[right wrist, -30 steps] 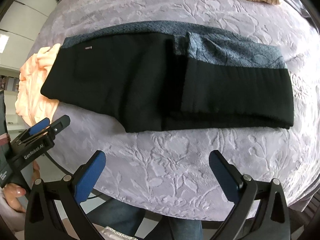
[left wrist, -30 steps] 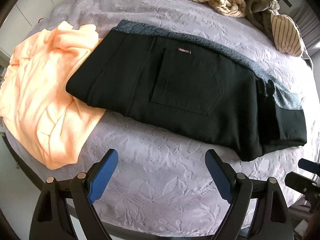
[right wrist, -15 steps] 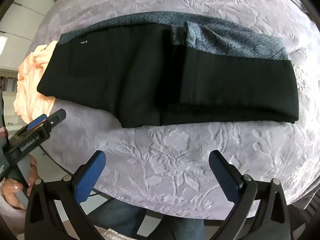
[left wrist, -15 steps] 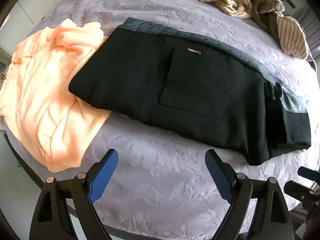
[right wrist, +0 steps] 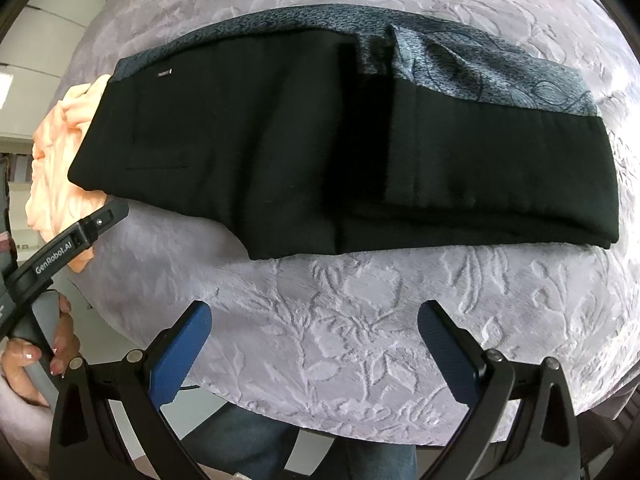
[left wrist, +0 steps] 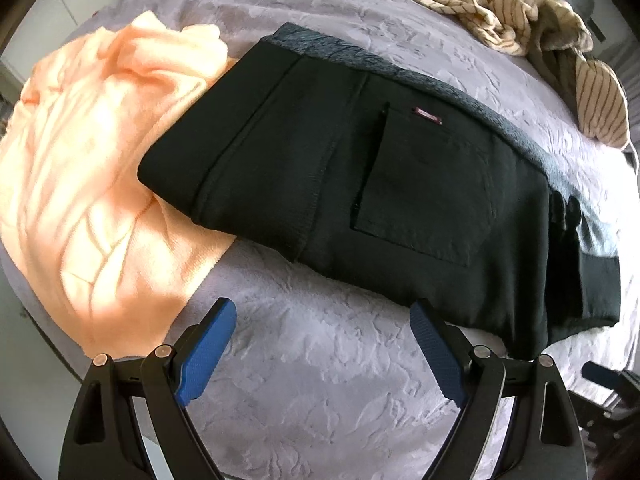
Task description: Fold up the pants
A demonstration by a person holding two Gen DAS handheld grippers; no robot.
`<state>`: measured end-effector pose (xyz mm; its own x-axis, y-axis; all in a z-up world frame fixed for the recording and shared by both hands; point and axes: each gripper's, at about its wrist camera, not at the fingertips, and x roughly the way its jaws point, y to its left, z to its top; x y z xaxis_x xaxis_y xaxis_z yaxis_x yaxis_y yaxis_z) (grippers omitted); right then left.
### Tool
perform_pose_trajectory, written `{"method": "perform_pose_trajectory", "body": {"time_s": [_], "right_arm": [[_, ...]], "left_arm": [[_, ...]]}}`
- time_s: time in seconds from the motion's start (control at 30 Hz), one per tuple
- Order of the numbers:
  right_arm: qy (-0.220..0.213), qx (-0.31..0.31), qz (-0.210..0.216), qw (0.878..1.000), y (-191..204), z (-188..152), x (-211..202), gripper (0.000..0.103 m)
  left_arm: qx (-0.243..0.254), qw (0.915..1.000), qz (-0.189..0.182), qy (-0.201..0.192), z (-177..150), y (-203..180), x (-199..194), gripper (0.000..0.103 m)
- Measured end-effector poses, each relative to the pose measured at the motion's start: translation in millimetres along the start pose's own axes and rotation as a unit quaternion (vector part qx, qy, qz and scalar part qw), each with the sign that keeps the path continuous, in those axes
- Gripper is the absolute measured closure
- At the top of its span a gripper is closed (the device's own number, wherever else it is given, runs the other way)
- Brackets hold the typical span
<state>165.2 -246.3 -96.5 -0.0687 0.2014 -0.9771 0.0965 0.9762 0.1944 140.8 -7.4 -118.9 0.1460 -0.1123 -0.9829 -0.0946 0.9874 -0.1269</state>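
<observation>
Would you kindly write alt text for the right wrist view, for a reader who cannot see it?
Black pants, folded into a long band with a grey patterned lining showing along the far edge, lie on a lilac embossed bedspread. The right gripper is open over bare bedspread near them, holding nothing. At left, a hand holds the left gripper beside a peach garment.

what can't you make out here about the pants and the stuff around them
- Label on the black pants: too small to read, both views.
- Part of the peach cloth: under the pants' end, left wrist view.
- Striped garment: cut off by the top edge.
- Layers under the pants' fold: hidden by the top layer, right wrist view.
</observation>
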Motion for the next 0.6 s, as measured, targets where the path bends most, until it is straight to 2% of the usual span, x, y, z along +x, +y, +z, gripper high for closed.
{"method": "perform_pose_trajectory", "body": {"time_s": [0.07, 0.17, 0.23, 0.3, 0.37, 0.6], "right_arm": [[0.000, -0.002, 0.000, 1.000, 1, 1, 0, 0.000], [0.001, -0.004, 0.000, 1.000, 3, 4, 0, 0.000], [0.000, -0.006, 0.002, 1.000, 3, 5, -1, 0.000], [-0.001, -0.008, 0.002, 1.000, 4, 7, 0, 0.000], [0.001, -0.008, 0.004, 1.000, 4, 8, 2, 0.000], [0.014, -0.014, 0.008, 1.000, 11, 9, 15, 0.000]], "left_arm": [[-0.006, 0.9999, -0.015, -0.002, 2, 5, 2, 0.013], [-0.030, 0.9978, -0.057, -0.013, 9, 23, 0, 0.013], [-0.064, 0.9922, -0.104, -0.025, 15, 45, 0, 0.013], [-0.087, 0.9853, -0.145, -0.021, 18, 62, 7, 0.013], [-0.103, 0.9795, -0.173, -0.015, 19, 70, 15, 0.013], [-0.110, 0.9657, -0.233, -0.032, 21, 56, 29, 0.013]]}}
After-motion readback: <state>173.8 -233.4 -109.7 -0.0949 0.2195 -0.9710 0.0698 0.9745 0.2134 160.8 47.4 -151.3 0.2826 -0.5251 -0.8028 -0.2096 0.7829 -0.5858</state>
